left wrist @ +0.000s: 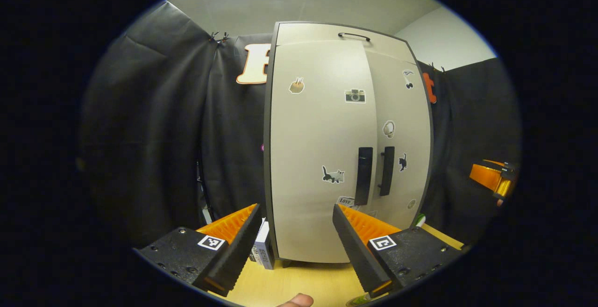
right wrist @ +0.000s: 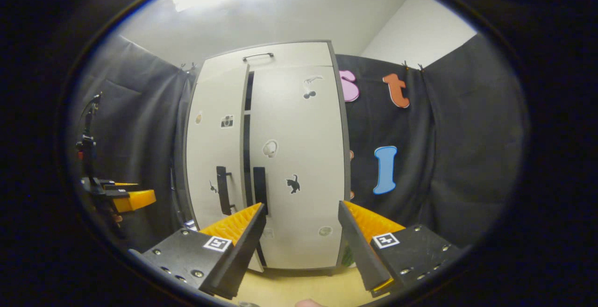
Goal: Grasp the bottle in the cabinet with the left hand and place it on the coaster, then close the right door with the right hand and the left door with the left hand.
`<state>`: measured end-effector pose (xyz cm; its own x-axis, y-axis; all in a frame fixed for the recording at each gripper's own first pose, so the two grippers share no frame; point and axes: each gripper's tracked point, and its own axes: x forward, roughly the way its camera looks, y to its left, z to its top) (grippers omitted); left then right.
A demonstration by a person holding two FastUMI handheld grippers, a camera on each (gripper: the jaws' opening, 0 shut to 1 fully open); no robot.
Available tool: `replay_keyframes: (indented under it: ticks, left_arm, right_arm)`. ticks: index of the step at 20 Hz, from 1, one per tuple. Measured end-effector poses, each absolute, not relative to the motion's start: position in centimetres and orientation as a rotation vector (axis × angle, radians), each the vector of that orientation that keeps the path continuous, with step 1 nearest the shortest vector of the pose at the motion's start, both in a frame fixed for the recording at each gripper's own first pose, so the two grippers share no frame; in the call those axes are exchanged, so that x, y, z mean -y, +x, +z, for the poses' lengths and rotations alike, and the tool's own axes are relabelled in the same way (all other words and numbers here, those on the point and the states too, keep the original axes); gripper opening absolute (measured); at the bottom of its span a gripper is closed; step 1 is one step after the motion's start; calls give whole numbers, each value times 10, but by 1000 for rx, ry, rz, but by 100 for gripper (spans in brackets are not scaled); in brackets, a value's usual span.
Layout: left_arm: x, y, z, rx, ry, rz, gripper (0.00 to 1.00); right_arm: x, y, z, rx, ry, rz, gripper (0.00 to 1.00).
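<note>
With both cabinet doors standing nearly shut, judged to be at the last step: only a narrow dark slit between left door and right door, seen in the right gripper view. Left gripper spread open and empty in front of the cabinet's left door, low, below its black handle. Right gripper likewise released and empty, in front of the cabinet's right door, near its lower half. Bottle: cannot be made out for sure; a small green shape at the cabinet's lower right corner, on the worktop, may be it, coaster not discernible. Next move, as a judgement: press the left door flat against the cabinet front with the left gripper, pushing on the panel near the handle side rather than hooking the handle, and stop once the slit is gone. Possibly nothing left if the doors already sit home; hard to tell through the fisheye curve.
</note>
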<state>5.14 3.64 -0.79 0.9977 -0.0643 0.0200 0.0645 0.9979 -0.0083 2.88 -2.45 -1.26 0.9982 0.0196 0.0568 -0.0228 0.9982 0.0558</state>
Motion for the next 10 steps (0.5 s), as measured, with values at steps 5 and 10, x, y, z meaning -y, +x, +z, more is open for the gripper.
replay_keyframes:
  ticks: [5, 10]
  left_arm:
    - [-36, 51, -3, 45, -14, -59, 96]
    - [-29, 50, -7, 36, 1, -77, 96]
  right_arm:
    - [16, 23, -6, 76, 30, 32, 94]
    - [17, 24, -8, 65, 8, 16, 94]
